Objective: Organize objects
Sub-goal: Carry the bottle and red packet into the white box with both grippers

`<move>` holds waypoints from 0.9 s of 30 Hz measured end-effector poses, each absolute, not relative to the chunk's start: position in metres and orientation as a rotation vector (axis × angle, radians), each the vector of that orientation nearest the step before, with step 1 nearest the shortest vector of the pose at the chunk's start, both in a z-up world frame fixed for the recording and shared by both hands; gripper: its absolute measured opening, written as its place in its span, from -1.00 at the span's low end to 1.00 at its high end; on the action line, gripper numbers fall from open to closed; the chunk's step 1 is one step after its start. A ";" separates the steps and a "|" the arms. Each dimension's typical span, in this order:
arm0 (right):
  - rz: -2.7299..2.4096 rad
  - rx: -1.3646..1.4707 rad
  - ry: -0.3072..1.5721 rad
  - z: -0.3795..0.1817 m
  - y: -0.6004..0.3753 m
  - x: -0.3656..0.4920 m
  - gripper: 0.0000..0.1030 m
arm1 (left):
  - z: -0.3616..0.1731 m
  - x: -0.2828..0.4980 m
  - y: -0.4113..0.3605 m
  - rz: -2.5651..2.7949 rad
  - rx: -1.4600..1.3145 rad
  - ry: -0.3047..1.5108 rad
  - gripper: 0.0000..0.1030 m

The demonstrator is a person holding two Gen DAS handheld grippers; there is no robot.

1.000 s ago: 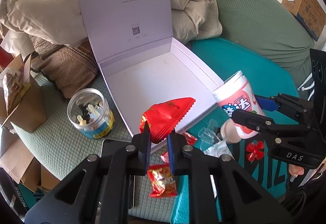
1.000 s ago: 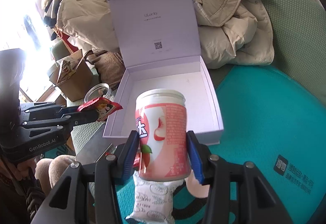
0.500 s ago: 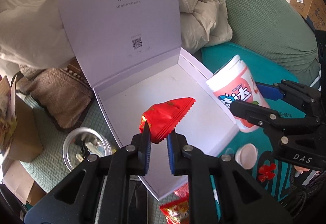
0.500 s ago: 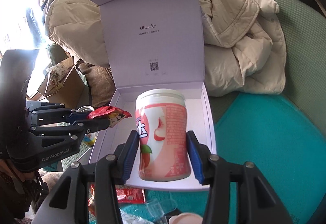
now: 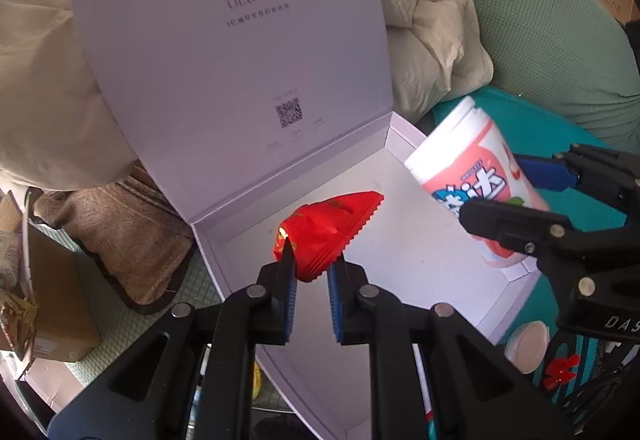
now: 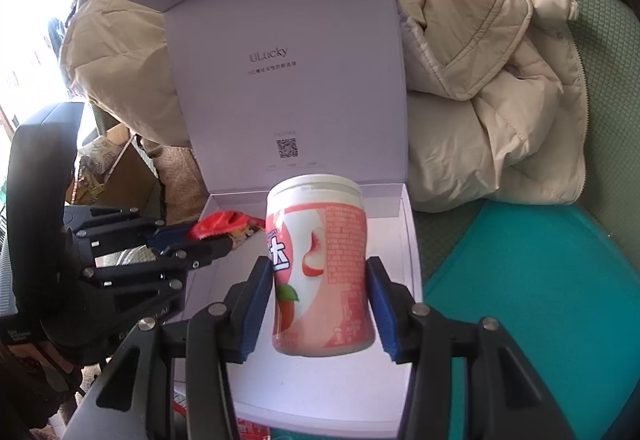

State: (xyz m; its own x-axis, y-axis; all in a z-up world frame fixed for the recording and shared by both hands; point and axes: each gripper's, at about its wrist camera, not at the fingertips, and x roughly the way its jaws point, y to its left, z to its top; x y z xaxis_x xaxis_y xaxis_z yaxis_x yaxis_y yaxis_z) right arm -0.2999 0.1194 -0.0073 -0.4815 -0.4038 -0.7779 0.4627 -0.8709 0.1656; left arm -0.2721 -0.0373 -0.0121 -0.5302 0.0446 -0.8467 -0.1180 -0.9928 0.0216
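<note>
An open white box [image 5: 424, 272] [image 6: 316, 392] lies on the sofa with its lid standing up behind it. My left gripper [image 5: 311, 272] [image 6: 216, 240] is shut on a red snack packet [image 5: 328, 232] [image 6: 224, 222] and holds it over the box's inside, toward the back left. My right gripper [image 6: 320, 304] is shut on a pink and white peach candy jar [image 6: 320, 272] [image 5: 472, 175], upright with its white lid on, above the box's right part.
Beige jackets [image 6: 488, 87] pile up behind the box on the green sofa [image 5: 540, 27]. A teal cushion [image 6: 532, 300] lies to the right. A brown bag [image 5: 128, 232] and a cardboard box [image 5: 48, 300] sit at the left. A small round lid [image 5: 526, 344] and a red clip [image 5: 560, 376] lie by the box's near corner.
Both grippers have moved forward over the open box, carrying the packet and the jar. The glass jar and loose snacks on the sofa have slipped out of view beneath them.
</note>
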 end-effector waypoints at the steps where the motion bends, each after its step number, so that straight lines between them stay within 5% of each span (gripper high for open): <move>1: -2.335 1.212 0.091 -0.010 0.119 -0.302 -0.06 | -0.016 -0.275 -0.037 2.651 -1.483 0.103 -0.75; 27: -2.266 1.375 0.207 -0.070 0.105 -0.329 -0.06 | -0.065 -0.303 -0.041 2.632 -1.610 0.133 -0.74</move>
